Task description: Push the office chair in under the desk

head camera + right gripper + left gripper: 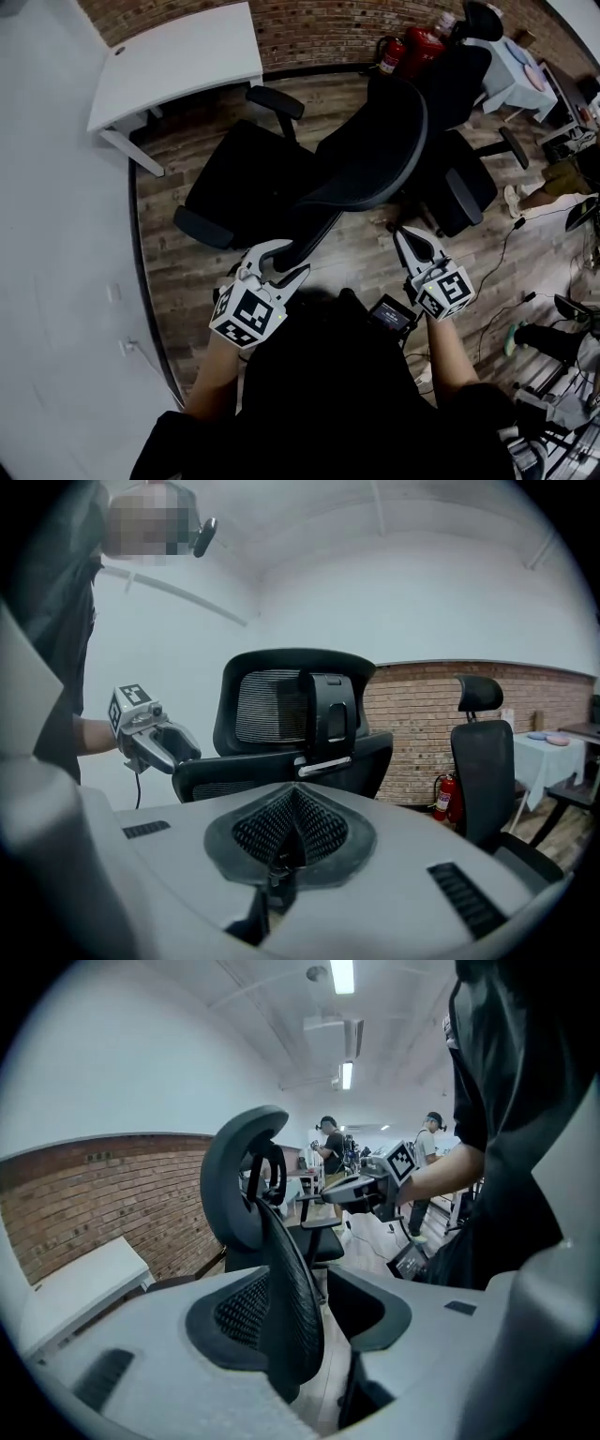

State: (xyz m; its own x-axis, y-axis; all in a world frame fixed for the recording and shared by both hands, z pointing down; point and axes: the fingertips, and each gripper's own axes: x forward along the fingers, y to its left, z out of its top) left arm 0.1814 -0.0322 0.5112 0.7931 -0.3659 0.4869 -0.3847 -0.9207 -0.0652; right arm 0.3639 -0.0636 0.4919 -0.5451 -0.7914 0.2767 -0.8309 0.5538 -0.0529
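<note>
Black and not yet home, the office chair (309, 169) stands on the wooden floor (356, 267) with its seat turned toward the white tabletop (178, 61), near it but clear of its edge. Its mesh backrest (375, 150) faces the person.

The left gripper (286, 258) has its jaws wide, and the backrest's side edge stands between them without being pinched. The right gripper (397, 232) has its jaws pressed together on nothing, their tip just beside the backrest's other side.

The main risk, as I judge it, is a turn instead of a roll: with one side only straddled and the other met by a narrow tip, an uneven shove could spin the seat on its column, and the mesh edge could slide out of the open jaws.

A skewed approach brings a second hazard — the far armrest (277, 101) or the near one (202, 225) catching the tabletop's rim or its leg (131, 150) and stopping the chair short. The second chair (464, 89) close behind the backrest leaves little room to correct.
</note>
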